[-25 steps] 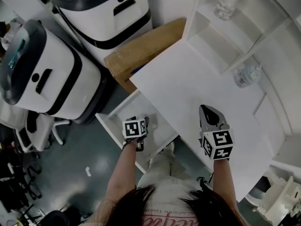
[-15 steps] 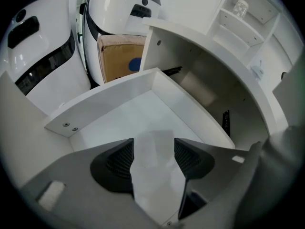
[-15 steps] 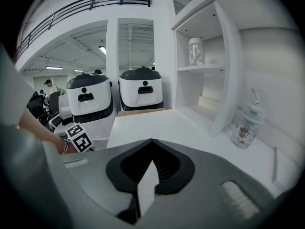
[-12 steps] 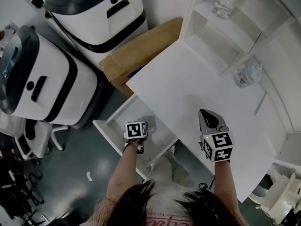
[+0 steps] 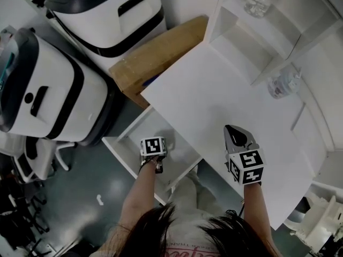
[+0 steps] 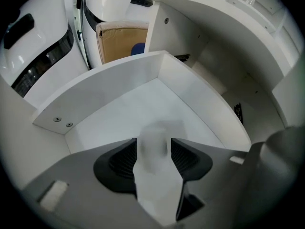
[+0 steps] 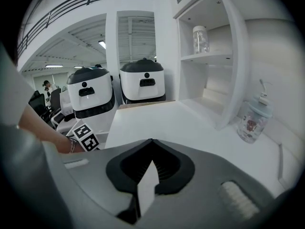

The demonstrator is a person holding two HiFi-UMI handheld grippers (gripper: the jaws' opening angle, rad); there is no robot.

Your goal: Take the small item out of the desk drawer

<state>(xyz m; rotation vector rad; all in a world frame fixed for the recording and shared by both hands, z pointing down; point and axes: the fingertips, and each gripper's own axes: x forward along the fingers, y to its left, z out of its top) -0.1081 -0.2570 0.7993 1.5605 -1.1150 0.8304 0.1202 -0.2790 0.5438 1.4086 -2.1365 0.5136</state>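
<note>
The white desk drawer (image 5: 124,148) stands pulled out under the desk top (image 5: 214,90). My left gripper (image 5: 154,148) reaches steeply down into it. In the left gripper view a small translucent white item (image 6: 152,136) stands on the drawer floor (image 6: 128,109), between the jaws of the left gripper (image 6: 153,146). Those jaws have just been closing around it; the pads stand close beside it, and I see no firm press. My right gripper (image 5: 230,128) hovers over the desk top, shut and empty, and its own view shows the right gripper (image 7: 151,143) with the jaws together.
Two white-and-black machines (image 5: 53,90) (image 5: 112,9) stand left of the desk, with a cardboard box (image 5: 155,58) against the desk's end. A shelf unit holds a glass jar (image 5: 260,1); a pump bottle (image 5: 281,84) stands on the desk. An office chair (image 5: 43,149) stands at left.
My left gripper has sunk a little deeper into the open drawer. The right gripper hangs at nearly the same spot over the desk.
</note>
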